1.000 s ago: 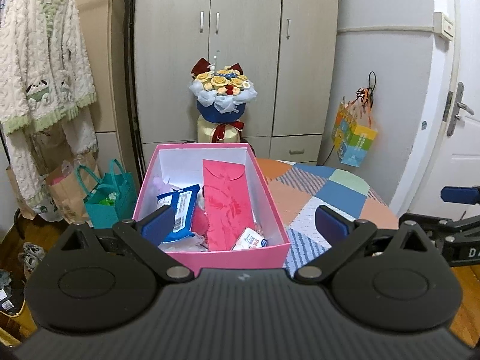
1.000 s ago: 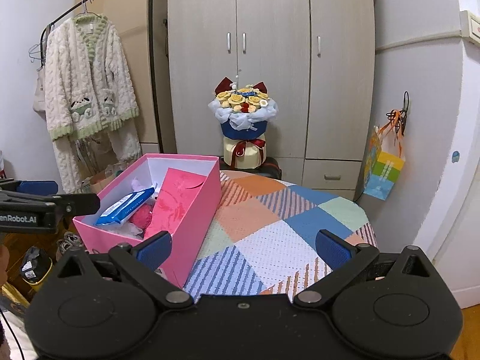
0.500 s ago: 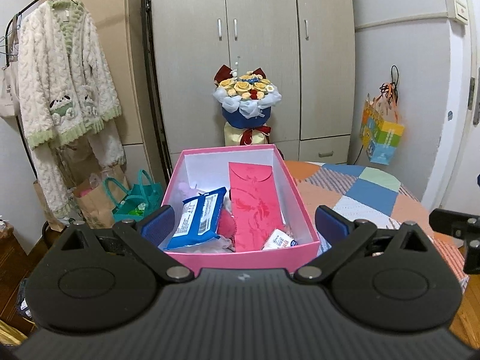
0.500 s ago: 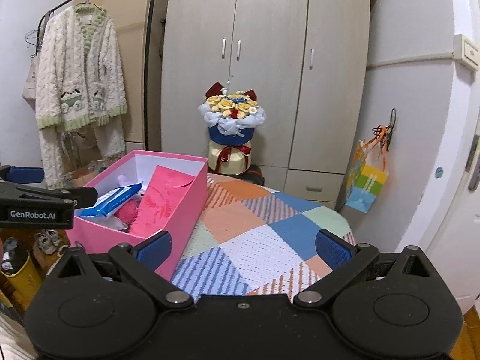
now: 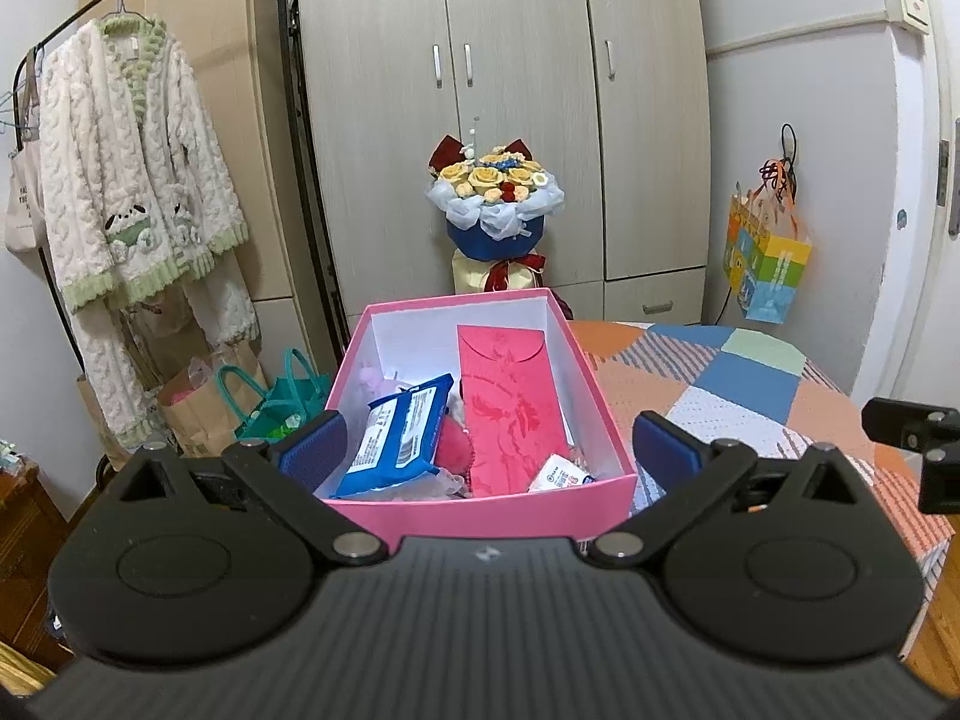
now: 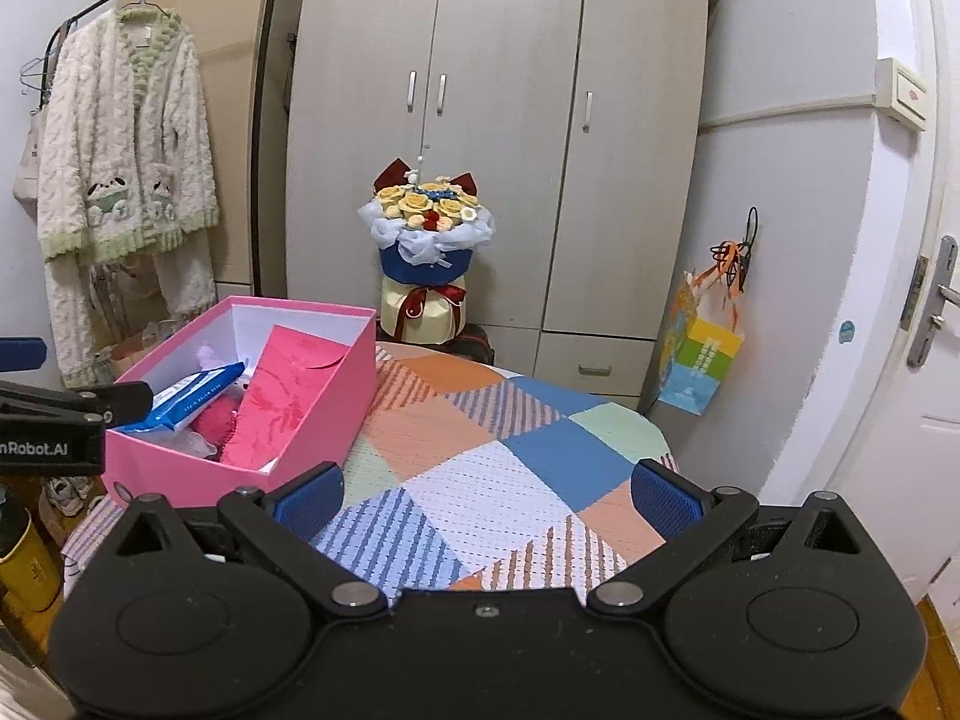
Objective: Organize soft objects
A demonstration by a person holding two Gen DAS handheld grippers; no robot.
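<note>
Your left gripper (image 5: pixel 489 450) hangs with its ribbed blue pads spread wide and empty, just in front of the open pink box (image 5: pixel 480 513), a rectangular carton with white inner walls that sits at the left edge of the round table's woven patchwork cloth (image 6: pixel 510 468). Inside the box lie a glossy blue wipes packet (image 5: pixel 399 435), a flat red envelope (image 5: pixel 516 405) propped against the right wall, and a fuzzy pink soft item (image 5: pixel 453 450), possibly a plush. Your right gripper (image 6: pixel 486 495) is likewise wide and empty over the cloth. A wrapped bouquet (image 6: pixel 426 228) stands beyond the table.
</note>
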